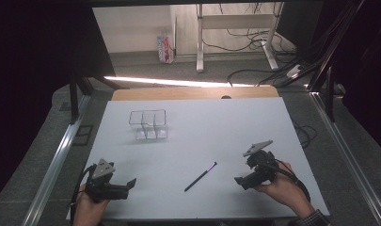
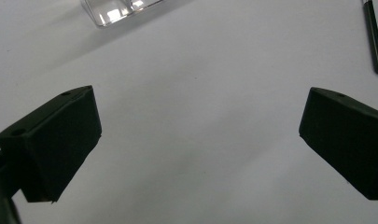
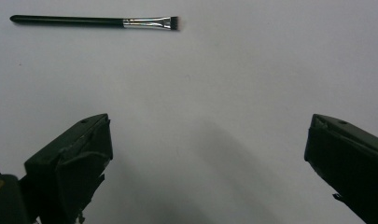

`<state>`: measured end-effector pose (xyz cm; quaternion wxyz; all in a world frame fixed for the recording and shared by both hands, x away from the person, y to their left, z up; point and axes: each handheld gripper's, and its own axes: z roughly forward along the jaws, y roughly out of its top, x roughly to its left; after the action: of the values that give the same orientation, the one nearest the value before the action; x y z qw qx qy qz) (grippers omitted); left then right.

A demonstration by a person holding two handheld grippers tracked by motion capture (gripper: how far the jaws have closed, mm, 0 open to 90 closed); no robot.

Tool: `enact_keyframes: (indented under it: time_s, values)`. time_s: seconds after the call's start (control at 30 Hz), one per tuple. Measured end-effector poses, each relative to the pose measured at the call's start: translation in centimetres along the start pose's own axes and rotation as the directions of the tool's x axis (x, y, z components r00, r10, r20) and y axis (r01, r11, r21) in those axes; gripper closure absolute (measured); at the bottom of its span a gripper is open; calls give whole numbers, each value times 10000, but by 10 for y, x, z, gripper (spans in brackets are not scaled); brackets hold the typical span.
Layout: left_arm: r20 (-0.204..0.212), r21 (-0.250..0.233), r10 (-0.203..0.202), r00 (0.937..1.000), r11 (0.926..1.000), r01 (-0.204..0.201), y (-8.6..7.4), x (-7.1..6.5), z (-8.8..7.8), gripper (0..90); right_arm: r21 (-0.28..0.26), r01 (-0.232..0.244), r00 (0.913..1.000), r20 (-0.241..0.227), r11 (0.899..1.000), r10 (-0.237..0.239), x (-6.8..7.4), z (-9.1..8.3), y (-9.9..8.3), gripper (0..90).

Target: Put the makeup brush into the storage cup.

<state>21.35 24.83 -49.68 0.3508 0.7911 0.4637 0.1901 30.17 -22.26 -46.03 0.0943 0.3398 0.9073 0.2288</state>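
Nothing is picked up yet: the brush (image 1: 200, 176) lies flat on the white table (image 1: 202, 136), untouched, and the clear organizer (image 1: 148, 125) looks empty, though its glassy walls make that hard to confirm. Grasping and carrying the brush, probably to that organizer, is all still left. The right gripper (image 1: 240, 181) has its jaws spread wide, holding nothing; the brush lies just ahead of it. The left gripper (image 1: 130, 183) is likewise spread and empty, the brush well off to its right. The brush is slim, with a black handle, a silver ferrule and a short flat tip.
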Motion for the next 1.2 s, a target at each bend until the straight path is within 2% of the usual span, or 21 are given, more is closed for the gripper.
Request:
enact_keyframes:
  time_s: [0.4, 0.73, 1.2]
  values:
    - [108, -28, -98, 9999, 9999, 99, 0, 1, 0, 0, 167, 490, 9986, -190, 9987, -486, 5, 9, 19, 62]
    - [112, -28, -146, 9998, 9999, 147, -1, 2, -1, 0, 299, 649, 9975, -313, 9974, -640, 9, 19, 32, 70]
    - [132, -49, -181, 9998, 9998, 181, -1, 2, -1, 0, 611, 1175, 9917, -598, 9912, -1139, 21, 34, 56, 119]
